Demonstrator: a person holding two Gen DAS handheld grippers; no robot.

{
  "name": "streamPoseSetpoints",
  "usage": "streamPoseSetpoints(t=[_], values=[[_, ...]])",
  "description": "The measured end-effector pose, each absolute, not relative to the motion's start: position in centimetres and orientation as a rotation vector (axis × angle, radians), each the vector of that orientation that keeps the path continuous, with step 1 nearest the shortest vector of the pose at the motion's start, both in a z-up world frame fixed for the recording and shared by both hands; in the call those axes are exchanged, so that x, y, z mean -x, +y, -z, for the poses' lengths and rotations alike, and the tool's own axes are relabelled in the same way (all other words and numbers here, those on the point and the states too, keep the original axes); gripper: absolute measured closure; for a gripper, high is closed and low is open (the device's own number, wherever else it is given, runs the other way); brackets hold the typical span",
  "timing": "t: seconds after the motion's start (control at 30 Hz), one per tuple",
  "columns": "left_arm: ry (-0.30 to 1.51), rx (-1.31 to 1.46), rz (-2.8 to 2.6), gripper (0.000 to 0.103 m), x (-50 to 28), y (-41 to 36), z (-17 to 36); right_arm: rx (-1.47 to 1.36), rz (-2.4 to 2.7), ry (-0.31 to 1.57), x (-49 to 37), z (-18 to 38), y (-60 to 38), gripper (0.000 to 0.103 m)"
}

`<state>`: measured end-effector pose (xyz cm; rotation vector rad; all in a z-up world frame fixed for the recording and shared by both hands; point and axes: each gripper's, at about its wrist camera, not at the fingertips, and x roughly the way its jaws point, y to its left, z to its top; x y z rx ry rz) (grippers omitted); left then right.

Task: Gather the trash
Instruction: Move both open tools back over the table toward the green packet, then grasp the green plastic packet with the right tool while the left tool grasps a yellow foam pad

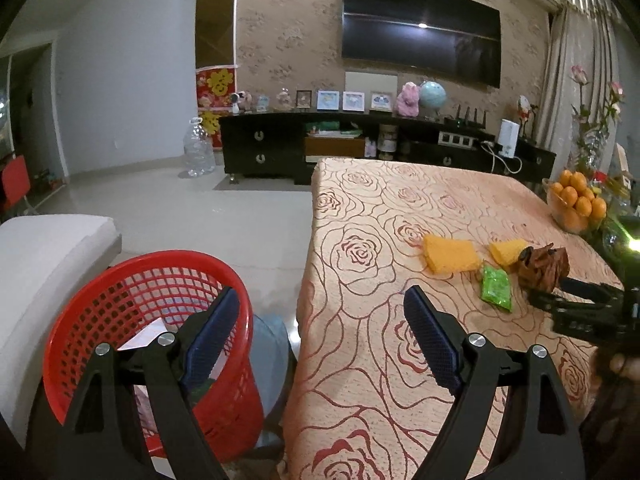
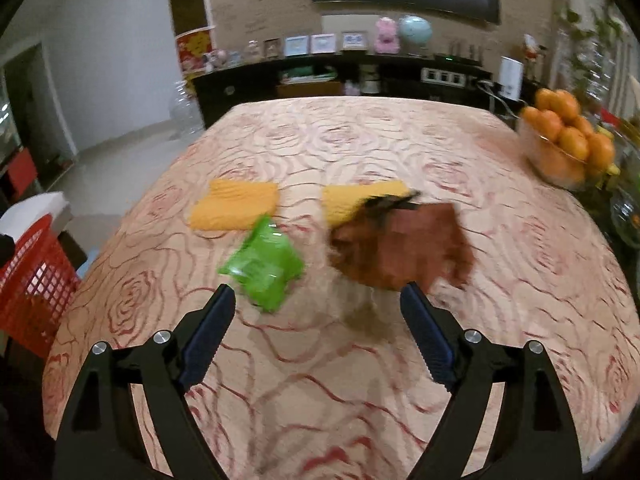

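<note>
On the rose-patterned tablecloth (image 2: 360,140) lie a green wrapper (image 2: 264,264), a crumpled brown wrapper (image 2: 400,240) and two flat orange-yellow pieces (image 2: 236,204) (image 2: 348,200). My right gripper (image 2: 318,292) hovers open just short of the green and brown wrappers, with nothing between its fingers. In the left wrist view it shows at the right edge (image 1: 538,300), close to the brown wrapper (image 1: 544,266). My left gripper (image 1: 320,300) is open and empty, over the gap between the red mesh basket (image 1: 100,280) and the table's edge (image 1: 308,280). The basket holds some white paper.
A glass bowl of oranges (image 2: 568,148) stands at the table's right side, with vases and flowers behind it. A white cushioned seat (image 1: 36,264) is next to the basket. Beyond are tiled floor, a large water bottle (image 1: 198,148) and a dark TV cabinet (image 1: 280,148).
</note>
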<state>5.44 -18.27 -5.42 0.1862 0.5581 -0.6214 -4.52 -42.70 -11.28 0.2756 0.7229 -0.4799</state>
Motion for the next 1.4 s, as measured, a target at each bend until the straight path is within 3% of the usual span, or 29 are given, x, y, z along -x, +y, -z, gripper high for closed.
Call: streamPoseSetpoints(t=[0.43,0.77,0.87,1.4], values=[[0.571,-0.197,0.621,0.022,-5.2,-18.2,5.8,-0.34,0.426,0.804,-1.2,13.0,-44.3,0.023],[0.575,-0.245,0.626,0.022,-4.8,-19.5,6.4,-0.306,0.425,0.849,-1.9,13.6,-44.3,0.061],[0.572,-0.252,0.626,0.022,-4.7,-19.6,6.5,-0.309,0.41,0.848,-1.6,13.6,-44.1,0.067],[0.593,-0.299,0.743,0.022,-4.8,-24.3,5.5,-0.414,0.422,0.731,5.2,9.4,-45.1,0.071]])
